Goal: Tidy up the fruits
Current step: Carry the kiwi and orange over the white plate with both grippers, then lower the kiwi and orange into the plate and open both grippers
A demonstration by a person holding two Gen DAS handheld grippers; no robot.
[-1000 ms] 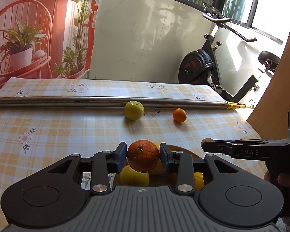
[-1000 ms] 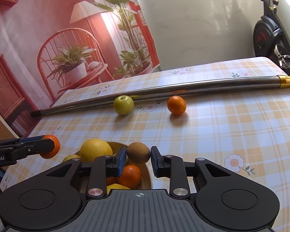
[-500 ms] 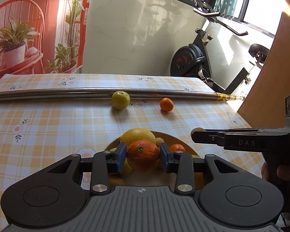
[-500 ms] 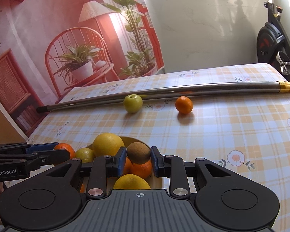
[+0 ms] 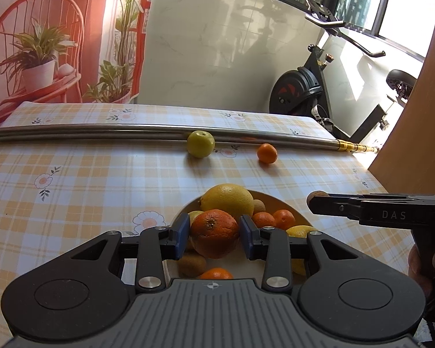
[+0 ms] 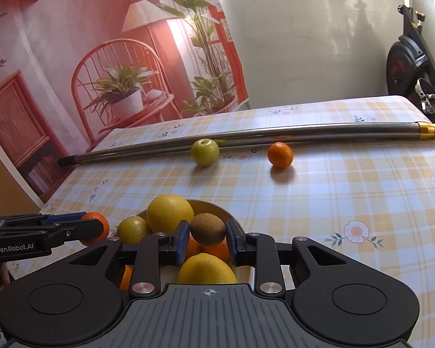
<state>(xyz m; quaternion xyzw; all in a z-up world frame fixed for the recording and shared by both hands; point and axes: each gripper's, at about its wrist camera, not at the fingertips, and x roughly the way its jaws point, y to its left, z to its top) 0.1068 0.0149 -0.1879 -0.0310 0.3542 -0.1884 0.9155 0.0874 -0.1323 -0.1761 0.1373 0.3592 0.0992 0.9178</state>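
My left gripper point(image 5: 214, 236) is shut on a large orange point(image 5: 216, 223), held just above the near side of a pale bowl point(image 5: 278, 201). The bowl holds a big yellow citrus point(image 5: 227, 200), small tangerines, lemons and kiwis. My right gripper point(image 6: 207, 236) is shut on a brown kiwi point(image 6: 208, 227) over the same bowl point(image 6: 217, 207). Farther back on the checked cloth lie a green apple point(image 5: 200, 144) and a loose tangerine point(image 5: 267, 153), apart from each other. In the right wrist view the apple point(image 6: 205, 152) and the tangerine point(image 6: 280, 154) show again.
A long metal pole point(image 5: 101, 130) lies across the table behind the apple, with a gold tip at its right end. An exercise bike point(image 5: 304, 92) stands beyond the far right corner. A hand point(image 5: 420, 264) holds the right gripper's handle. The table's right edge is near the bowl.
Both grippers have drawn back and risen over the bowl, so more of its fruit shows. The left still holds the orange and the right still holds the kiwi.
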